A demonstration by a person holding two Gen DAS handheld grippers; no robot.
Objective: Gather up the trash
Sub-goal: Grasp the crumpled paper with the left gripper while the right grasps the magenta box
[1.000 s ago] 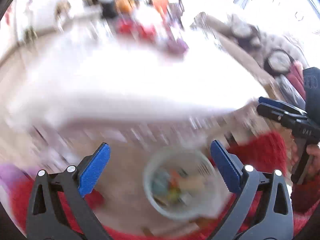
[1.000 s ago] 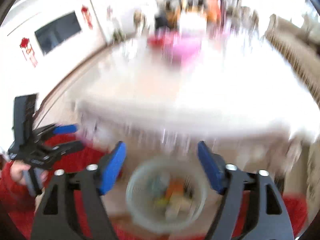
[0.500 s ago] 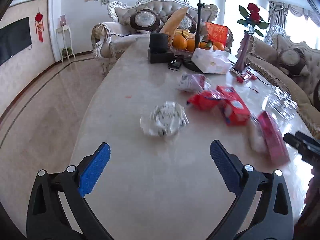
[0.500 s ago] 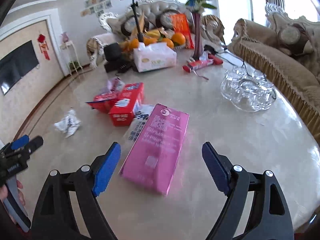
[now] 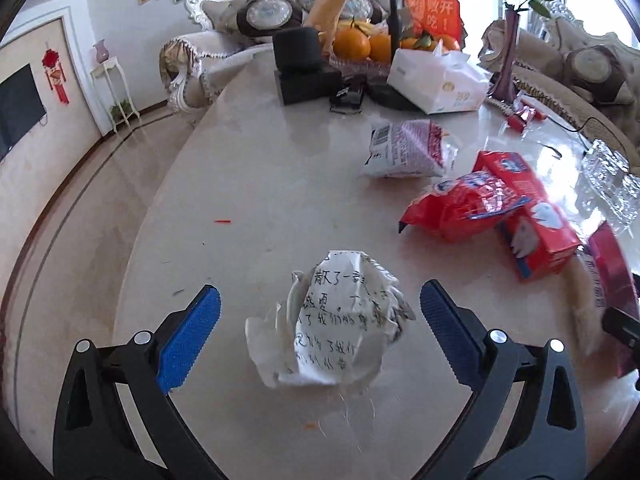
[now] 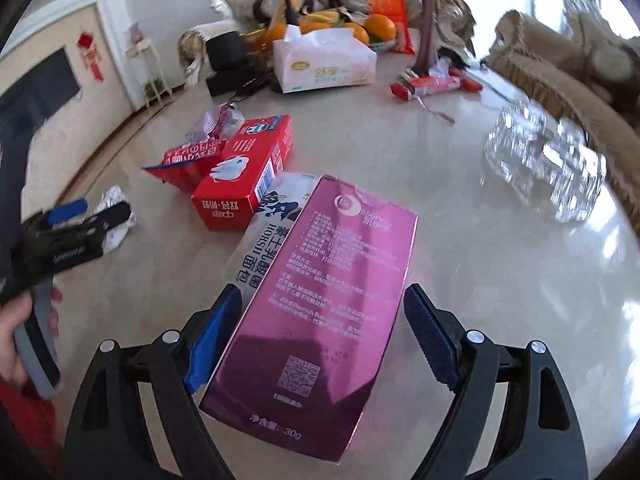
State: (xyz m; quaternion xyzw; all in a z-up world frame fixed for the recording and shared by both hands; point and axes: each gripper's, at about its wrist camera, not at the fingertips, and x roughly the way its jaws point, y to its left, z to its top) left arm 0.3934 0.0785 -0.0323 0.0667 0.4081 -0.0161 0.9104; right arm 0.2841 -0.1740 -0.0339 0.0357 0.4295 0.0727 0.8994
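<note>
A crumpled sheet of handwritten paper (image 5: 332, 320) lies on the marble table (image 5: 260, 184), between the blue pads of my left gripper (image 5: 320, 300), which is open and does not touch it. In the right wrist view a shiny pink carton (image 6: 320, 300) lies flat, partly on a white bread wrapper (image 6: 264, 240). My right gripper (image 6: 324, 292) is open astride the carton's near end, with a thin gap at the right pad. The left gripper (image 6: 88, 212) also shows at the left edge, beside the paper (image 6: 116, 200).
A red carton (image 6: 244, 168), a red snack bag (image 6: 188, 160) and a white-purple wrapper (image 5: 408, 148) lie mid-table. Behind them stand a tissue box (image 6: 324, 64), a fruit bowl (image 5: 360, 44), a black speaker (image 5: 298, 52) and a vase (image 5: 506, 60). Glass cups (image 6: 548, 156) sit at the right.
Both grippers swung up from a bin of trash by the floor to the tabletop. The left one then closed in on the crumpled paper, the right one on the pink carton.
</note>
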